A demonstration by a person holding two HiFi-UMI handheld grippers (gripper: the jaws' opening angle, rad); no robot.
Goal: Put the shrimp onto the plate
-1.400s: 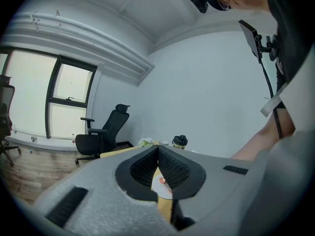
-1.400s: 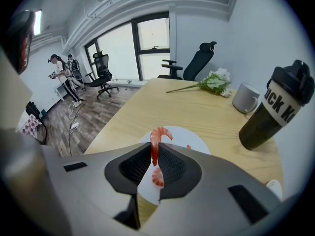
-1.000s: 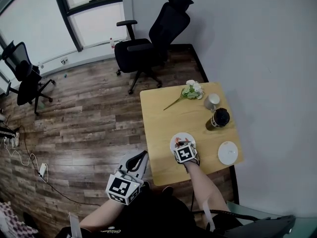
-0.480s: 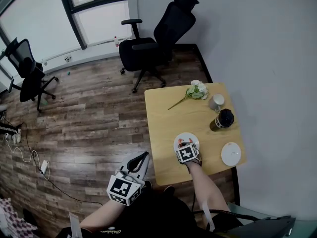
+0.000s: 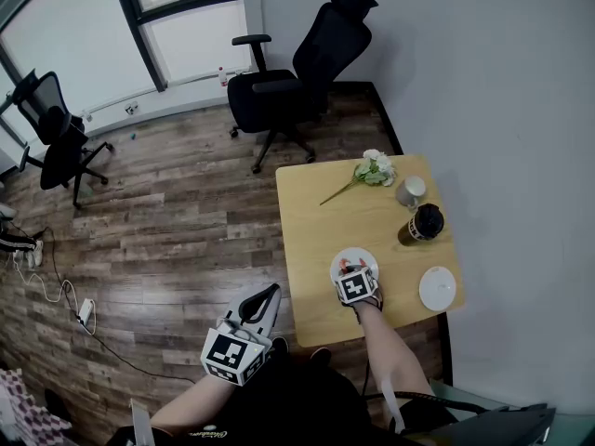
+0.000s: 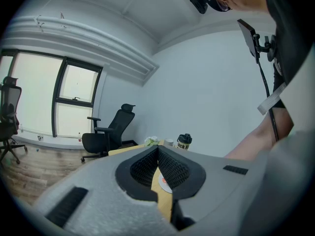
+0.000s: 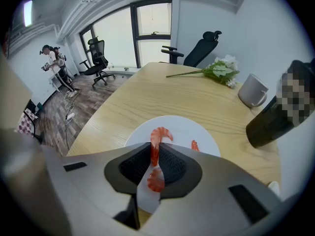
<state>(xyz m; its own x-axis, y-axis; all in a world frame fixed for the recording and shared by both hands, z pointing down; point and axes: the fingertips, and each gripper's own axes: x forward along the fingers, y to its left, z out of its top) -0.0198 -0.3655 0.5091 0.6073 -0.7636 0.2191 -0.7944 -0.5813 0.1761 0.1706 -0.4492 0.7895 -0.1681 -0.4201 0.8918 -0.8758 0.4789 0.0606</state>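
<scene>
The left half of the surface lies bare from its near edge to the flowers at the far end, an open lane. Along the right side stand a mug, a black bottle and a small white dish, with the wall close behind. The plate, under the right gripper whose fingers pinch a shrimp, seems bare at its far part. Open floor surrounds the left gripper.
</scene>
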